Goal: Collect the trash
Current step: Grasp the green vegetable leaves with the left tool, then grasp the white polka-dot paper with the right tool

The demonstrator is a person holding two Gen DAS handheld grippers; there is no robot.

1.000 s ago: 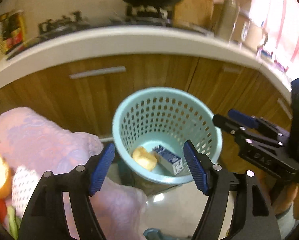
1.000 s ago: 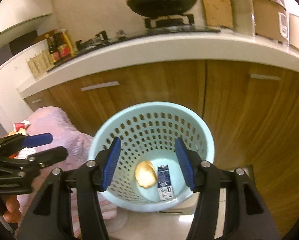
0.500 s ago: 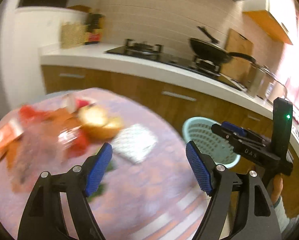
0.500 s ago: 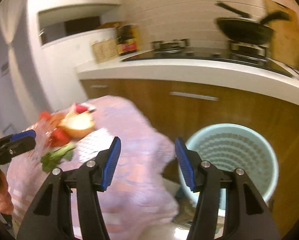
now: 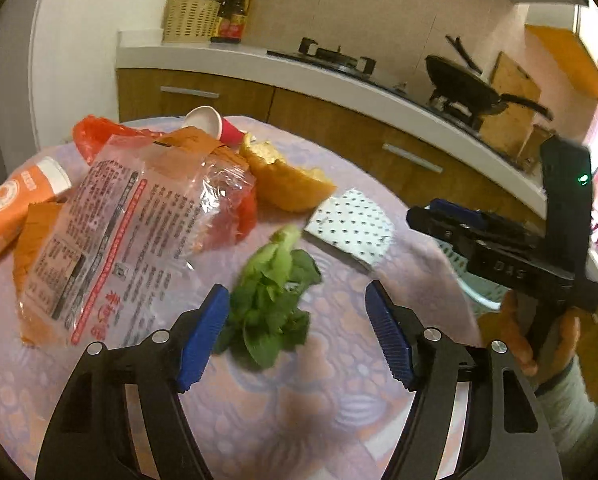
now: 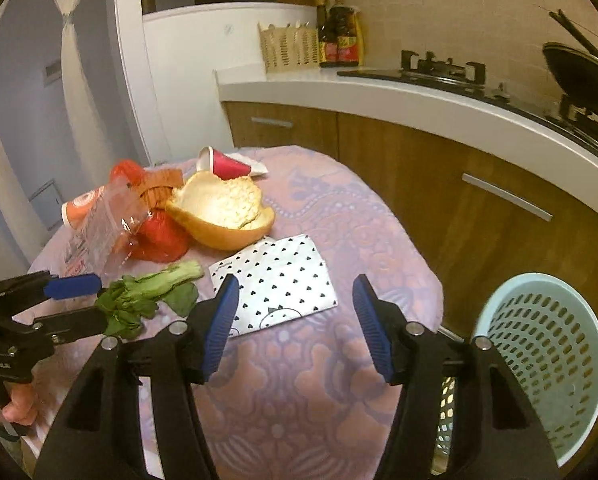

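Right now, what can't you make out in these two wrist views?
- Basket contents: right view shows only its rim and wall; in the left view the right gripper covers it.
- Snack bag print: too small to read, left view.
- Orange cup: half hidden by that bag in both views.
- Leafy greens: blurred in the left view.
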